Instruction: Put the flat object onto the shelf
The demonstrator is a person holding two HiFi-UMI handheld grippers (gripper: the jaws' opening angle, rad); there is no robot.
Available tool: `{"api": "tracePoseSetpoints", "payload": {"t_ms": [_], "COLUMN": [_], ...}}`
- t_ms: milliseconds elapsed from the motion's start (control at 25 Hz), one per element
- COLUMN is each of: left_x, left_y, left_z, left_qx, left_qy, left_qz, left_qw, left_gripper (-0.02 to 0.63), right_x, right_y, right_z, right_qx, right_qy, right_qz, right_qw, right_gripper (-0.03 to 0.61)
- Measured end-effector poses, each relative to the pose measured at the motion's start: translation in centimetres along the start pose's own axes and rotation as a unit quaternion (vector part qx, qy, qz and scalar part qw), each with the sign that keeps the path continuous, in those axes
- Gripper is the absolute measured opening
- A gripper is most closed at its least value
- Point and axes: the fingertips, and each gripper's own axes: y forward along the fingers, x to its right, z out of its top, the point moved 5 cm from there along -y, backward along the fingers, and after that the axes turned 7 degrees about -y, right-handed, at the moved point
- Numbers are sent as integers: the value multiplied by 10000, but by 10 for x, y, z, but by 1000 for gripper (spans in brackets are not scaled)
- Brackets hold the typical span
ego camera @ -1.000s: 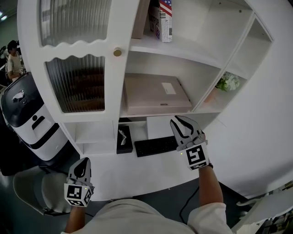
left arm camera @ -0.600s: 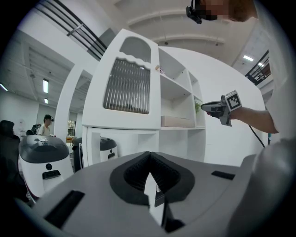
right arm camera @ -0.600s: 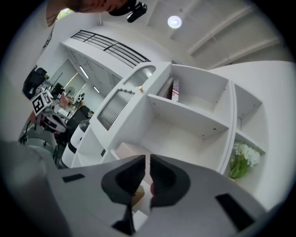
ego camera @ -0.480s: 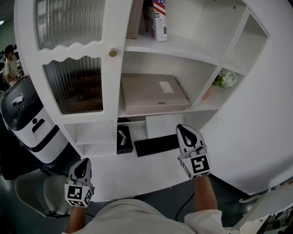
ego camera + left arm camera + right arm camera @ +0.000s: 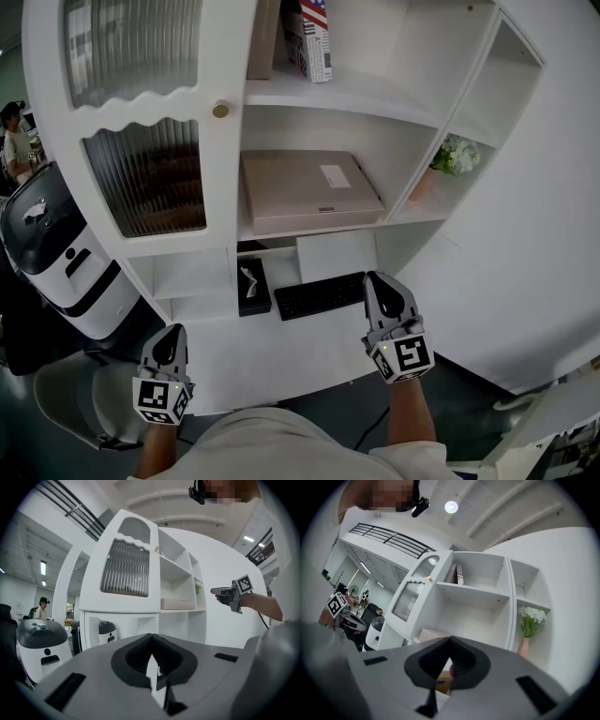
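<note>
The flat object, a beige box (image 5: 309, 192), lies on the middle shelf (image 5: 319, 228) of the white cabinet; it also shows as the beige box (image 5: 177, 603) in the left gripper view and the beige box (image 5: 430, 634) in the right gripper view. My right gripper (image 5: 381, 281) hovers over the desk in front of that shelf, apart from the box. Its jaws have just been closing and are now shut with nothing between them. My left gripper (image 5: 169, 333) hangs at the desk's left front corner, shut and empty.
A black keyboard (image 5: 319, 295) and a black tissue box (image 5: 253, 286) lie on the white desk (image 5: 272, 361). A flower vase (image 5: 448, 159) stands in the right side niche, books (image 5: 314, 37) on the top shelf. A white-black robot (image 5: 56, 244) and a chair (image 5: 80, 398) stand at left.
The right gripper has drawn back from the shelf towards me, rolled, and its jaws have closed. The left gripper has stayed in place.
</note>
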Motion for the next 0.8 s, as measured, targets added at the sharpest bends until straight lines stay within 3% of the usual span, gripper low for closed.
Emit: {"api": "tracePoseSetpoints", "payload": {"t_ms": [400, 800], "left_x": [3, 9], "left_y": [1, 3], "left_z": [2, 3], "left_qx": [-39, -25], "left_qy": [67, 89], "left_qz": [-38, -81], "left_qw": [10000, 9999], "left_gripper": [2, 2], "right_x": [1, 1], "right_y": [-20, -29], "right_z": [-15, -19], "right_qx": [86, 120], "right_qy": [734, 844], "right_qz": [-271, -381], "right_qw": [9969, 9956], "right_gripper": [2, 2]}}
